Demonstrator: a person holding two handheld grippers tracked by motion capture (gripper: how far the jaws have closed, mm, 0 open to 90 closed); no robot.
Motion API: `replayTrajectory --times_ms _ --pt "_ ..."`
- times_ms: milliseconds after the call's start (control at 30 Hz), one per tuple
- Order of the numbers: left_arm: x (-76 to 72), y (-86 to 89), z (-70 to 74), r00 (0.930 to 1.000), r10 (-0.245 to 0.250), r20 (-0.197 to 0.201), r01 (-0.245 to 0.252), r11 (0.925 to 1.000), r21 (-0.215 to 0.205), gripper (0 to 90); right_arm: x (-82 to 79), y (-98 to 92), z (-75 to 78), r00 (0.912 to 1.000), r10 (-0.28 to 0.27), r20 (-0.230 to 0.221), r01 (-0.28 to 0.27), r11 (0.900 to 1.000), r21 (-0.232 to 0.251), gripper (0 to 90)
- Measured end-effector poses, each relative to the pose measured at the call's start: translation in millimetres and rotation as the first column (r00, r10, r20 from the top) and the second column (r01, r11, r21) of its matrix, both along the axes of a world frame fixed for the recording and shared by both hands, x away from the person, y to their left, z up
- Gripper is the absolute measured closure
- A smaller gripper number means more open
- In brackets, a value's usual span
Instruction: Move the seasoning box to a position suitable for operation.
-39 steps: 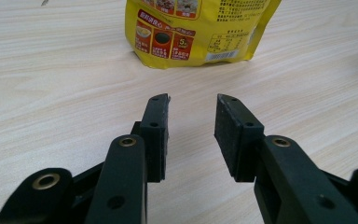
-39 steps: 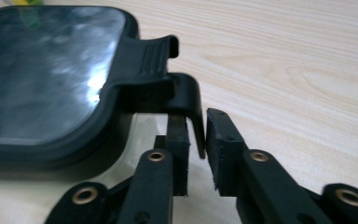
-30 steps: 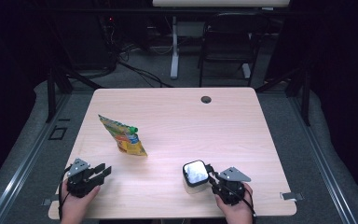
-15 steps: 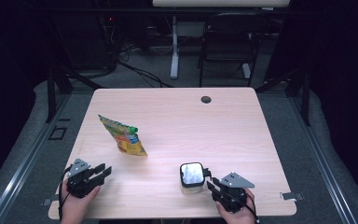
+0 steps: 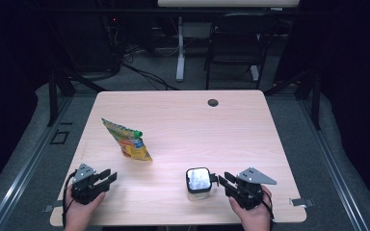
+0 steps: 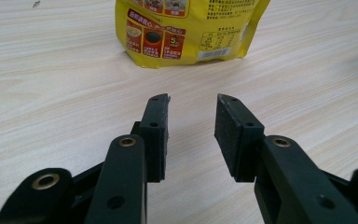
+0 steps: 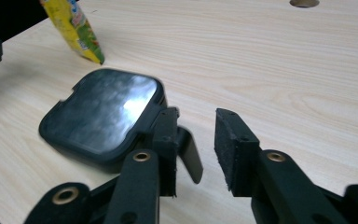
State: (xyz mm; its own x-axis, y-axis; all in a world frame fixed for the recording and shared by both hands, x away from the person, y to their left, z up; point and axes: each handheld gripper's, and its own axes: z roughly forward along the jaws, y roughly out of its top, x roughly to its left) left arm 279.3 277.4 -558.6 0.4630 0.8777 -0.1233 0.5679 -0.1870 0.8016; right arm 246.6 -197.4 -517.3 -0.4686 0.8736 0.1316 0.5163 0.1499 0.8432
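Since the right gripper (image 5: 220,179) has just spread its jaws off the lidded container (image 5: 198,180) at the tabletop's (image 5: 183,115) five o'clock, back away cleanly; the left gripper (image 5: 110,175), jaws spread and empty, faces the yellow pouch (image 5: 126,140) at nine.

A lab or office: a wooden desk (image 5: 183,120) on grey carpet (image 5: 298,130), black chair (image 5: 236,38), trailing floor cables (image 5: 139,72).
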Motion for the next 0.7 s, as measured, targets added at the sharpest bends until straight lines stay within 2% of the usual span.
replayTrajectory --times_ms 100,133,167,233,300,333,367,533,567,633,700 --pt "-0.2 -0.9 -0.2 1.0 -0.002 0.007 0.002 1.0 0.0 63.2 6.9 -0.5 5.5 1.0 0.0 -0.008 0.0 1.0 0.011 68.4" --pt "-0.4 -1.1 0.0 1.0 -0.003 0.009 0.003 1.0 -0.001 62.8 8.6 -0.1 7.5 1.0 -0.004 -0.001 0.004 1.0 0.007 68.4" --pt "-0.7 -2.0 0.0 0.9999 -0.004 0.014 0.004 1.0 -0.007 62.6 11.3 0.3 13.0 1.0 0.001 0.009 -0.001 1.0 0.012 72.5" --pt "-1.0 -2.4 0.3 0.9999 -0.003 0.013 0.003 0.9998 -0.019 62.5 12.8 1.1 15.8 0.9998 0.005 0.019 -0.006 1.0 0.014 73.0" --pt "-1.4 -4.1 0.7 0.9999 0.0 0.015 0.0 0.9998 -0.021 61.3 15.1 4.0 20.8 0.9991 0.01 0.042 -0.01 1.0 -0.008 74.5" --pt "-1.9 -5.4 1.7 0.9999 0.0 0.013 0.0 1.0 -0.007 60.7 16.5 5.6 22.3 0.9985 0.02 0.051 -0.019 1.0 -0.022 75.5" --pt "-2.7 -7.9 2.7 0.9999 -0.002 0.017 0.003 0.9997 -0.026 59.5 18.6 8.2 23.2 0.9978 0.04 0.053 -0.039 0.999 -0.026 76.4" --pt "-6.0 -17.8 7.6 1.0 -0.002 0.0 0.002 0.9991 -0.042 59.2 19.8 12.7 17.4 0.9955 0.076 0.057 -0.075 0.997 -0.023 76.6" --pt "-7.0 -22.5 10.1 1.0 -0.004 0.0 0.004 0.9989 -0.046 59.2 21.1 13.9 14.9 0.9961 0.085 0.023 -0.085 0.996 -0.011 77.3" --pt "-8.7 -33.3 16.6 0.9994 -0.032 0.009 0.032 0.9984 -0.046 59.3 21.3 14.2 14.3 0.9952 0.092 0.033 -0.092 0.996 -0.013 78.0" --pt "-9.1 -36.4 18.7 0.9991 -0.042 0.008 0.042 0.9983 -0.041 60.5 21.1 14.2 14.3 0.9952 0.091 0.036 -0.09 0.996 -0.014 78.3"
